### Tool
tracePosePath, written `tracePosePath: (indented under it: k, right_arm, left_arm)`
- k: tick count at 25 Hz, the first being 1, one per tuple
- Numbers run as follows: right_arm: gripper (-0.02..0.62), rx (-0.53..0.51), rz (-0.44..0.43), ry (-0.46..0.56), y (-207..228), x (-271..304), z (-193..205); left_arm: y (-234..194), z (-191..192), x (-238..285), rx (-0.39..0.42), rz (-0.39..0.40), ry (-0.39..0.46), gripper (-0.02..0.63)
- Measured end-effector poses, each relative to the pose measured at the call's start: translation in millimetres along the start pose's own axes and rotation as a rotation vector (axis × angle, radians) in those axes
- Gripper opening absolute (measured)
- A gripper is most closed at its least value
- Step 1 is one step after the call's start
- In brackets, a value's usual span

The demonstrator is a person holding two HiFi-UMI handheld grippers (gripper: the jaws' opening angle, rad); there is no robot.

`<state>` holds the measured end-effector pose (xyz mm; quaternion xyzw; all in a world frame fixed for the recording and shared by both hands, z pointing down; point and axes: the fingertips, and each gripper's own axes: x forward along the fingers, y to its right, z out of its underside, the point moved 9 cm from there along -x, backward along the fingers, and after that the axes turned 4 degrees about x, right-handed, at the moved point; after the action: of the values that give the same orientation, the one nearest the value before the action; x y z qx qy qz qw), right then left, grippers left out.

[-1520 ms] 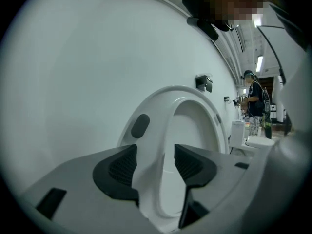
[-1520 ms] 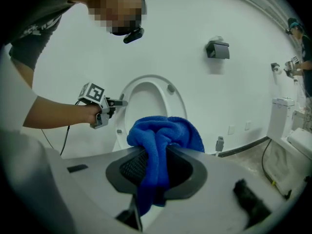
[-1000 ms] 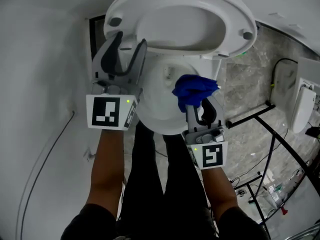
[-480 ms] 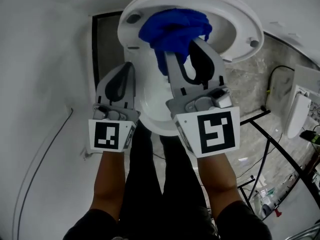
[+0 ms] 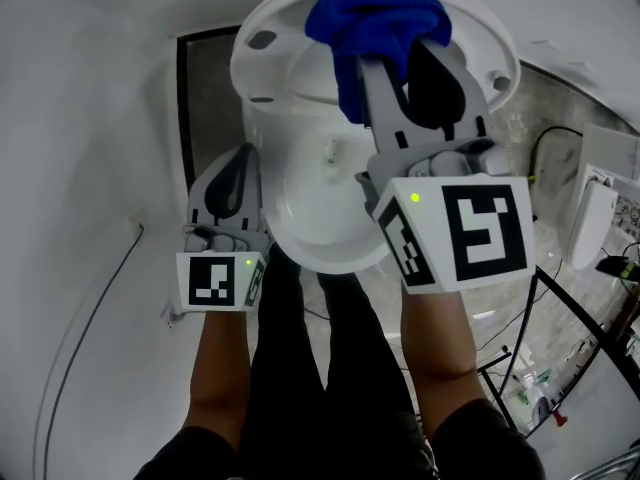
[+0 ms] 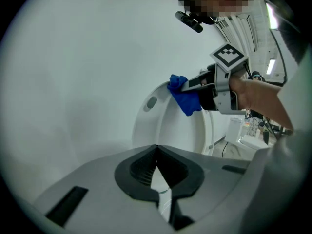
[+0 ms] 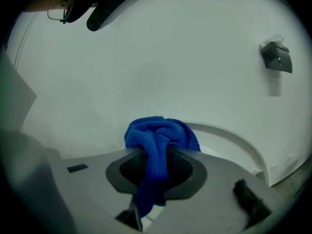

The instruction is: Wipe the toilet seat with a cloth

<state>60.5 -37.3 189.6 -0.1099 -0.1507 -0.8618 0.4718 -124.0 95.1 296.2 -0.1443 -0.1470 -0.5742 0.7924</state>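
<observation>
1. The left gripper (image 5: 236, 163) is nearest, jaws pinched fully together with nothing in them, parked at the left edge of the toilet bowl (image 5: 320, 218).
2. The right gripper (image 5: 405, 58) is further out, clamped tight on the blue cloth (image 5: 375, 23).
3. The cloth's bunched up at the top of the raised toilet seat (image 5: 500, 43).

Below me the floor (image 5: 500, 158) is grey, marble-patterned stone, showing mostly to the right of the toilet (image 5: 310, 218), which stands on it between my legs (image 5: 300, 368) and the white wall. A dark strip (image 5: 205, 98) runs along the toilet's left side. Toward the floor's right edge stands a black metal frame (image 5: 570, 298), with a white box (image 5: 590, 218) beside it, a black cable (image 5: 545, 143) looping near it, and small clutter (image 5: 540, 388) at the near right corner, too small to tell.
</observation>
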Motion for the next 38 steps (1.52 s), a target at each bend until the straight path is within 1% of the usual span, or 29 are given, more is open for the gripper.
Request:
tracePosePath:
  k: [6,10,15,19,24,27,33,38]
  right_arm:
    - [0.086,0.06,0.069,0.033,29.4,-17.4,2.8]
    - [0.086,0.085,0.115,0.036,54.1,-30.2,9.3]
    - [0.086,0.058,0.173,0.001,73.3,-40.5,29.8]
    - [0.086,0.028,0.222,-0.045,87.8,-50.8,44.7]
    - [0.086,0.003,0.259,-0.135,111.3,-61.5,75.8]
    - [0.086,-0.018,0.281,-0.183,118.1,-63.2,92.5]
    - [0.086,0.011,0.317,-0.268,130.2,-60.6,135.8]
    - [0.086,0.012,0.33,-0.339,134.8,-56.8,169.9]
  left_arm:
    - [2.9,4.6,1.7,0.012,0.022,-0.02,0.009]
    - [9.5,8.2,3.1,0.017,0.031,-0.031,0.009]
    - [13.2,16.8,4.4,0.018,0.039,-0.048,0.009]
    - [18.1,14.8,5.3,0.025,0.047,-0.051,0.009]
    - [20.8,16.1,3.8,0.023,0.048,-0.067,0.009]
    - [19.9,17.5,2.4,0.028,0.048,-0.075,0.009]
    - [21.1,22.0,1.5,0.027,0.05,-0.084,0.009]
    - [24.2,26.4,1.5,0.024,0.061,-0.102,0.009]
